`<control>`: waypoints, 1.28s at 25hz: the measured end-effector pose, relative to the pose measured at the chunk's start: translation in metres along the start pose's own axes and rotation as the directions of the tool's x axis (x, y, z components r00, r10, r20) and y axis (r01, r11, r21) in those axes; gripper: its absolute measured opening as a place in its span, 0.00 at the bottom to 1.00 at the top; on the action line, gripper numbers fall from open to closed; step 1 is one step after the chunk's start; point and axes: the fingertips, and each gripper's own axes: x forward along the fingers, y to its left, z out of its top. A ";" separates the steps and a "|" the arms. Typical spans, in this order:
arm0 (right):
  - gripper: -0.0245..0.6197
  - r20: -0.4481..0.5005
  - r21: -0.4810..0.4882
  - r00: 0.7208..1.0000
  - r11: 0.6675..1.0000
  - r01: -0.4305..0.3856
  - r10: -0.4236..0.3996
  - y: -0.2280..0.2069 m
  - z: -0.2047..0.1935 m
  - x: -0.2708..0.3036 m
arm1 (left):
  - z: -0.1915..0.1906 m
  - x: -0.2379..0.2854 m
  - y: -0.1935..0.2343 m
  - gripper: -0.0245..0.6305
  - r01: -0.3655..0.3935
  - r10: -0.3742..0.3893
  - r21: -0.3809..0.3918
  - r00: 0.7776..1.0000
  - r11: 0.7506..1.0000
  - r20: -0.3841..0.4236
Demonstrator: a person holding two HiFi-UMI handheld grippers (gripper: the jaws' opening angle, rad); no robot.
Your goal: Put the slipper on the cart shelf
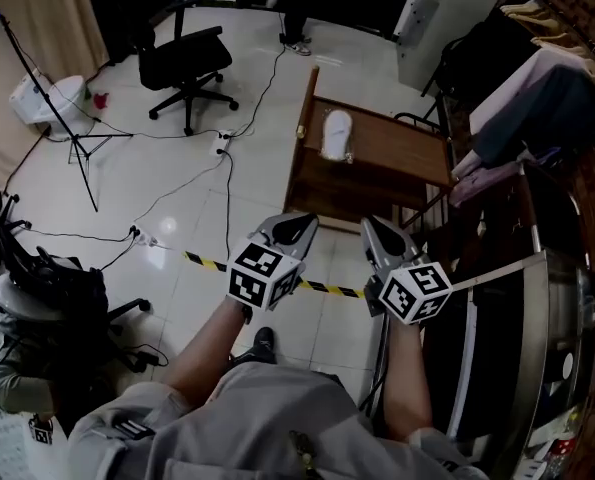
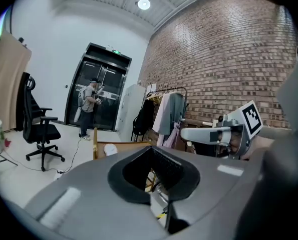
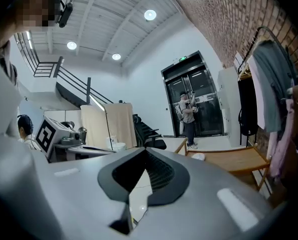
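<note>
Two closed hand-held grippers (image 1: pixel 299 224) (image 1: pixel 373 228) face the cart (image 1: pixel 389 154) edge; open floor (image 1: pixel 182 183) leftward.

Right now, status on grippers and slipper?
Left gripper shut, empty. Right gripper shut, empty. Slipper lying on wooden cart ahead. Striped tape across the approach.

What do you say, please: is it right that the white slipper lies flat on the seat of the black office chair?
No: the head view shows the slipper lying flat on top of the wooden cart, not on the office chair.
</note>
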 end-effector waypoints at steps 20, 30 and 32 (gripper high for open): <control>0.04 0.000 0.081 1.000 0.996 0.027 -0.027 -0.148 0.010 0.127 | 0.012 0.165 0.107 0.05 -0.043 0.041 -0.029 0.997 0.999 -0.062; 0.04 -0.068 0.070 0.997 0.997 -0.042 0.047 -0.243 0.004 0.190 | 0.022 0.256 0.143 0.05 -0.153 0.150 -0.026 0.985 0.988 -0.086; 0.04 -0.067 0.083 0.996 0.995 -0.057 0.062 -0.251 0.004 0.202 | 0.020 0.265 0.153 0.05 -0.174 0.171 -0.019 0.980 0.985 -0.098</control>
